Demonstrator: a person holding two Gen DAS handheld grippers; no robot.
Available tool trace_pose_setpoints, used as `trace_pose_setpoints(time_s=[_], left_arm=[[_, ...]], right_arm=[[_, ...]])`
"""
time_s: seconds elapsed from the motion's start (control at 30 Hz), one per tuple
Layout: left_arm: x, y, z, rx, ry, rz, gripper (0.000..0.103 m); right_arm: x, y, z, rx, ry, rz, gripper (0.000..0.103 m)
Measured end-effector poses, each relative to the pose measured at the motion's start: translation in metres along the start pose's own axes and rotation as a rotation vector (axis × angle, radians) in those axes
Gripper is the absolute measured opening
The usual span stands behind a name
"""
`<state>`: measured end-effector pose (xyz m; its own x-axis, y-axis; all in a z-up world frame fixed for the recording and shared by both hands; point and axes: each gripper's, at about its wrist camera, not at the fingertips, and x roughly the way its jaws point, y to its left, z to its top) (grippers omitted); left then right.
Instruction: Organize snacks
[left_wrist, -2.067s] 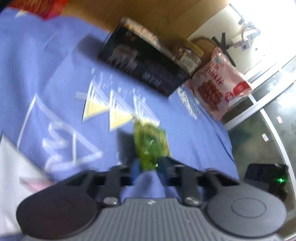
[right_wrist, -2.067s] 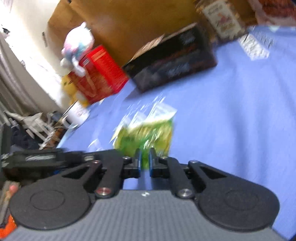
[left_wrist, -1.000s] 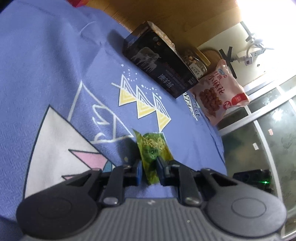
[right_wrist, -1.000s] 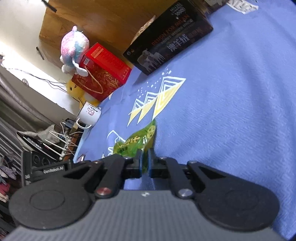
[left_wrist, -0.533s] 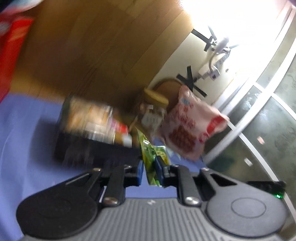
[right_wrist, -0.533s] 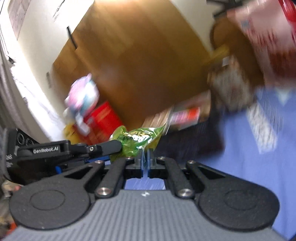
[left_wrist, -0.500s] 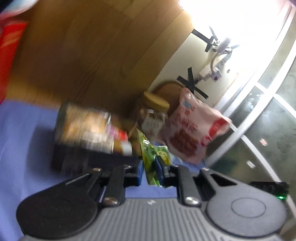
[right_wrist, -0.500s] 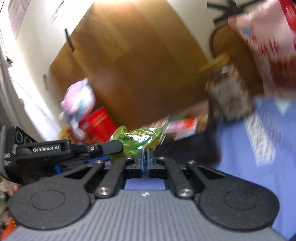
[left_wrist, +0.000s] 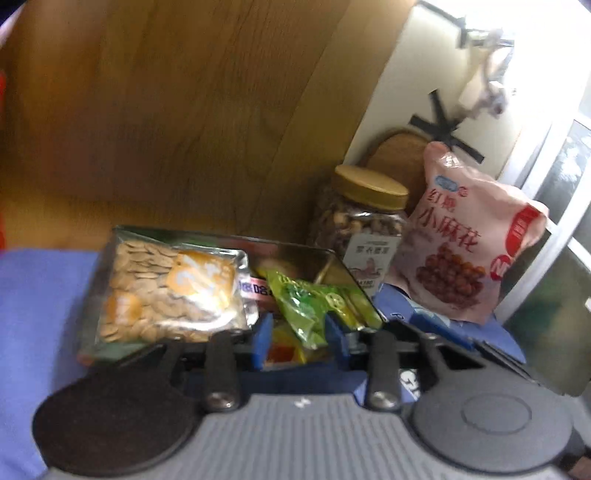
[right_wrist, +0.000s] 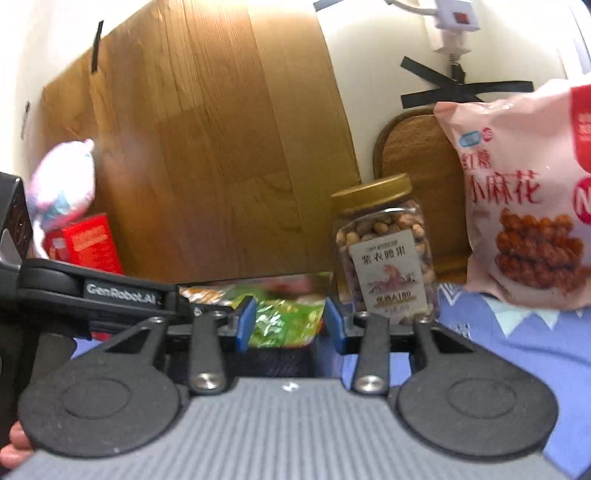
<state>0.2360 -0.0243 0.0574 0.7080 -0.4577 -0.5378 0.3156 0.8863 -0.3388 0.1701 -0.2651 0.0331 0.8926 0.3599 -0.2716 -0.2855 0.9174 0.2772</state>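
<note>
A: Left hand-held gripper (left_wrist: 299, 339)?
B: Spread; green snack packet (left_wrist: 306, 306) sits loose between its blue pads, over the open box (left_wrist: 332, 266), beside the seed bag (left_wrist: 166, 291).
A: Right hand-held gripper (right_wrist: 290, 328)?
B: Spread too. "GenRobot.AI" printed on the left one. Nut jar (right_wrist: 384, 251), pink bag (right_wrist: 524, 206) reading 小麻花.

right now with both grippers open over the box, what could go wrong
1. The green packet lies on top of other snacks near the box edge, between the open left gripper fingers; pulling back could snag it and drag it out.
2. The seed bag sits tilted across the box's left side and may slide off.
3. The nut jar and pink bag stand close behind the right gripper; a forward push might tip them.
</note>
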Motion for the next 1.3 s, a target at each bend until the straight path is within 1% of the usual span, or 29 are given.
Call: trace_pose_setpoints(time_s=[0.03,0.07,0.13,0.17,0.2,0.27,0.3,0.37,0.47,0.5,0.53,0.6,0.67,0.7,0.77,0.83,0.97,1.03,1.1,1.17,1.3], left_arm=[[-0.014,-0.005,-0.008,0.022,-0.030,0.017,0.042],[-0.024,-0.009,-0.011,0.035,-0.045,0.021,0.042],[-0.048,-0.015,-0.032,0.045,-0.053,0.017,0.042],[-0.056,-0.014,-0.038,0.043,-0.047,0.022,0.042],[-0.065,-0.015,-0.053,0.042,-0.035,0.038,0.042],[-0.075,-0.017,-0.072,0.043,-0.006,0.081,0.042],[-0.080,-0.018,-0.087,0.049,0.014,0.116,0.042],[-0.085,-0.018,-0.105,0.052,0.050,0.164,0.042],[-0.093,-0.014,-0.133,0.023,0.090,0.211,0.042],[-0.097,-0.012,-0.141,0.007,0.088,0.221,0.042],[-0.101,-0.014,-0.146,0.008,0.071,0.237,0.045],[-0.114,-0.017,-0.158,0.031,0.054,0.272,0.045],[-0.120,-0.022,-0.166,0.049,0.050,0.293,0.049],[-0.124,-0.025,-0.171,0.056,0.051,0.301,0.050],[-0.130,-0.032,-0.180,0.076,0.044,0.320,0.054],[-0.136,-0.040,-0.189,0.106,0.035,0.343,0.057],[-0.138,-0.053,-0.203,0.179,0.007,0.386,0.060],[-0.138,-0.053,-0.204,0.178,-0.004,0.385,0.060],[-0.139,-0.051,-0.204,0.174,-0.007,0.387,0.064],[-0.139,-0.049,-0.203,0.165,-0.006,0.391,0.068],[-0.138,-0.049,-0.203,0.168,-0.006,0.390,0.070]], right_arm=[[-0.010,0.002,-0.003,0.018,0.005,0.016,0.045],[-0.019,0.004,-0.007,0.036,0.016,0.031,0.045],[-0.037,0.008,-0.017,0.071,0.047,0.055,0.045],[-0.046,0.011,-0.022,0.087,0.059,0.063,0.045],[-0.054,0.014,-0.029,0.100,0.075,0.072,0.045],[-0.068,0.023,-0.043,0.109,0.116,0.083,0.045],[-0.073,0.028,-0.050,0.107,0.138,0.085,0.045],[-0.083,0.038,-0.065,0.092,0.188,0.089,0.045],[-0.094,0.056,-0.082,0.083,0.253,0.090,0.045],[-0.101,0.060,-0.089,0.090,0.267,0.094,0.045],[-0.108,0.064,-0.094,0.094,0.274,0.094,0.045],[-0.123,0.068,-0.106,0.109,0.287,0.088,0.045],[-0.135,0.070,-0.119,0.130,0.305,0.094,0.046],[-0.145,0.073,-0.126,0.133,0.282,0.096,0.047],[-0.159,0.081,-0.134,0.099,0.261,0.082,0.048],[-0.167,0.088,-0.136,0.078,0.261,0.075,0.050],[-0.173,0.081,-0.138,0.155,0.264,0.081,0.050],[-0.176,0.076,-0.139,0.206,0.268,0.089,0.050],[-0.181,0.074,-0.141,0.233,0.271,0.084,0.050],[-0.185,0.074,-0.142,0.237,0.273,0.074,0.050],[-0.191,0.073,-0.145,0.246,0.270,0.069,0.050]])
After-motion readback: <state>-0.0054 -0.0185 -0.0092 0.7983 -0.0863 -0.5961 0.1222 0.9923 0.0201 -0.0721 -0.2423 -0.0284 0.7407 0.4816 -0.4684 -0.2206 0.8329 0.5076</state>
